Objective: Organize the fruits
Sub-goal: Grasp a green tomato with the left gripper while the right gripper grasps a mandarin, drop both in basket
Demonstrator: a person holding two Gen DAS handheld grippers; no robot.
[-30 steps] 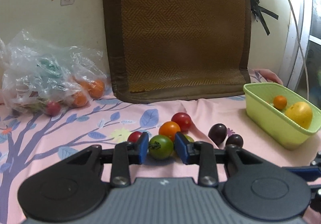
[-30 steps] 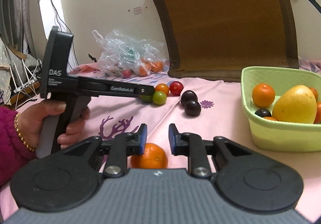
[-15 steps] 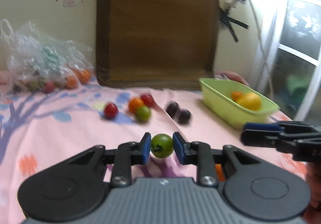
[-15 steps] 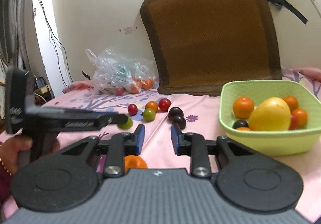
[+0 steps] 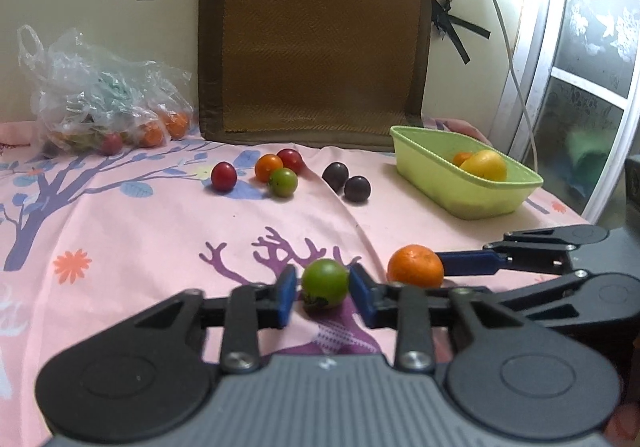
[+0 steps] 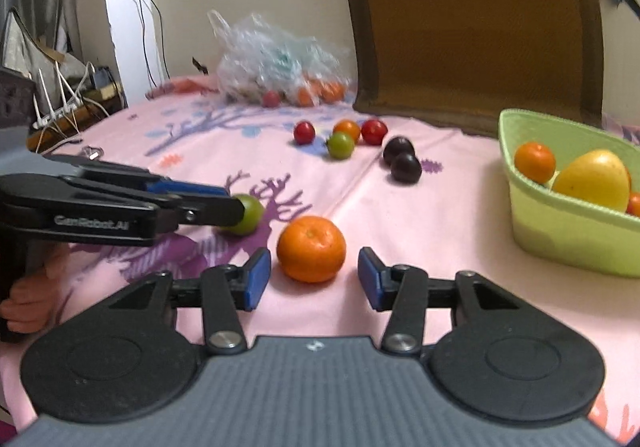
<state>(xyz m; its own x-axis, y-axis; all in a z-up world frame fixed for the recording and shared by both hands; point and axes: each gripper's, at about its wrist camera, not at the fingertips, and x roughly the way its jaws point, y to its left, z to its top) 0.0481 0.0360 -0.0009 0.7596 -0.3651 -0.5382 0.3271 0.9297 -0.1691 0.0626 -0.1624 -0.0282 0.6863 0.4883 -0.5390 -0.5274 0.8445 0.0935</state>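
Note:
A green tomato (image 5: 324,283) rests on the pink cloth between the blue pads of my left gripper (image 5: 323,281). Its jaws are opening and a thin gap shows on each side of the tomato. Just to its right lies an orange (image 6: 311,249), a little ahead of my right gripper (image 6: 314,271). That gripper's jaws are opening too, wider than the orange and not touching it. The lime green basket (image 6: 560,239) at the right holds a yellow fruit (image 6: 594,181) and several small oranges. The left gripper (image 6: 240,207) comes in from the left in the right wrist view.
Farther back on the cloth lie loose tomatoes, red (image 5: 223,176), orange (image 5: 268,167) and green (image 5: 283,182), and two dark plums (image 5: 335,175). A clear bag of fruit (image 5: 100,103) sits back left. A brown cushion (image 5: 312,39) leans on the wall.
My left gripper lifted the green tomato out of the far cluster, brought it back beside the orange and loosened its jaws. My right gripper's jaws have spread wide around the orange.

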